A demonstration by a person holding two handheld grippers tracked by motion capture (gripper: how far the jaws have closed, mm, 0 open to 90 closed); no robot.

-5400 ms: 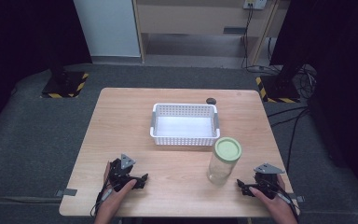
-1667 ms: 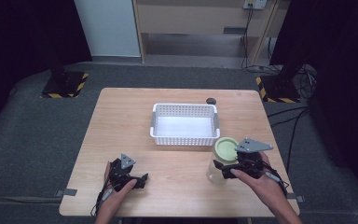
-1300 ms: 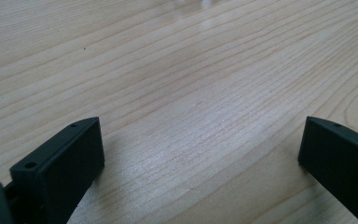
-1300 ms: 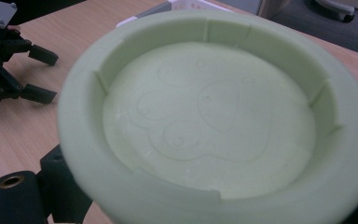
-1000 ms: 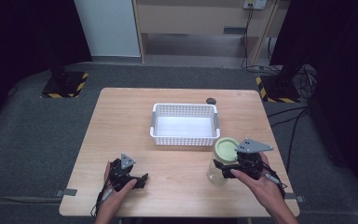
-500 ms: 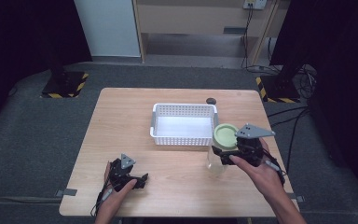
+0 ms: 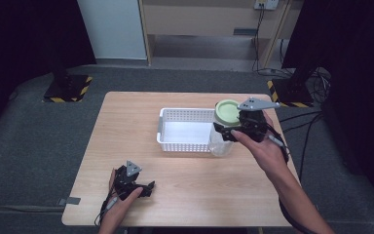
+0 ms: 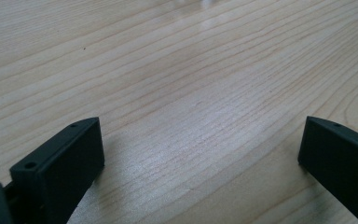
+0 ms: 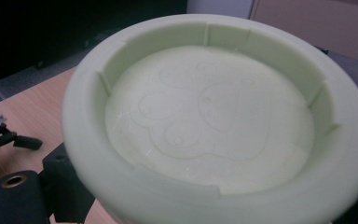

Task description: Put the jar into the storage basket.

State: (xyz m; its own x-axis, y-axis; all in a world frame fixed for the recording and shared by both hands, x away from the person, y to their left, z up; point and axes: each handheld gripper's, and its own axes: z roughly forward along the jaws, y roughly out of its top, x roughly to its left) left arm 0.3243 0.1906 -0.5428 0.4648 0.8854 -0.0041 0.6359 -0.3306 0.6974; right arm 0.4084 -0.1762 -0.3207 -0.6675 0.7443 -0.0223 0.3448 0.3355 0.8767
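Note:
A clear jar point(image 7: 220, 145) with a pale green lid point(image 7: 227, 110) hangs above the table, over the right end of a white basket point(image 7: 182, 113). My right gripper point(image 7: 225, 131) is shut on the jar just under the lid. In the right gripper view the lid point(image 9: 209, 116) with its embossed paw print sits close up between the jaws of the right gripper point(image 9: 214, 207). My left gripper point(image 7: 144, 187) rests on the table near the front edge, open. In the left gripper view its jaws stand wide apart around the left gripper point(image 8: 200, 154) midpoint, with bare wood between them.
The wooden table point(image 7: 126, 126) stands on grey floor, with black stands on striped bases at the back left point(image 7: 67, 87) and back right point(image 7: 292, 90). Cables point(image 7: 316, 78) lie on the floor at the right. The basket holds nothing.
My right gripper reached the jar, shut on it below the lid, and lifted it up and back toward the basket's right end. The left gripper stayed still.

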